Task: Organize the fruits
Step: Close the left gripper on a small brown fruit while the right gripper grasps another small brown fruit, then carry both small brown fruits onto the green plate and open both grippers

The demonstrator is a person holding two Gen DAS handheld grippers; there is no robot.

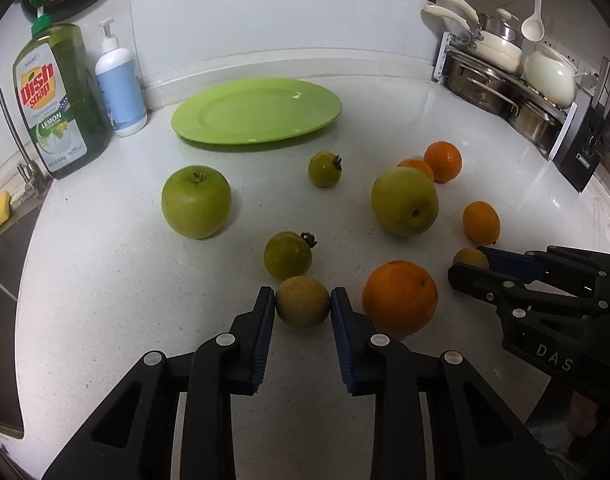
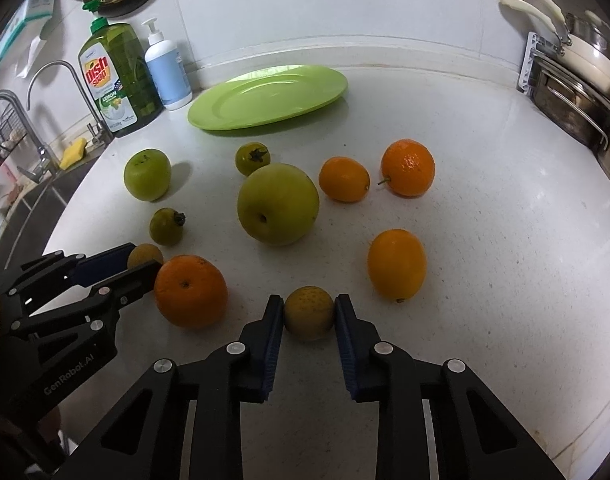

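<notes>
My left gripper (image 1: 302,300) is shut on a small tan round fruit (image 1: 302,312) that rests on the white counter; both blue pads press its sides. My right gripper (image 2: 309,307) is shut the same way on a second small tan fruit (image 2: 309,320). Each gripper shows in the other's view: the right gripper (image 1: 467,262) and the left gripper (image 2: 145,257). A big orange (image 1: 400,298) lies between them. Beyond lie two green apples (image 1: 196,202) (image 1: 404,202), two small green stemmed fruits (image 1: 287,255) (image 1: 325,169) and several oranges. A green plate (image 1: 257,112) sits bare at the back.
A dish soap bottle (image 1: 57,100) and a white pump bottle (image 1: 121,84) stand at the back left by the tap and sink (image 2: 33,184). A rack of pots and pans (image 1: 505,76) lines the right side. The counter edge curves along the left.
</notes>
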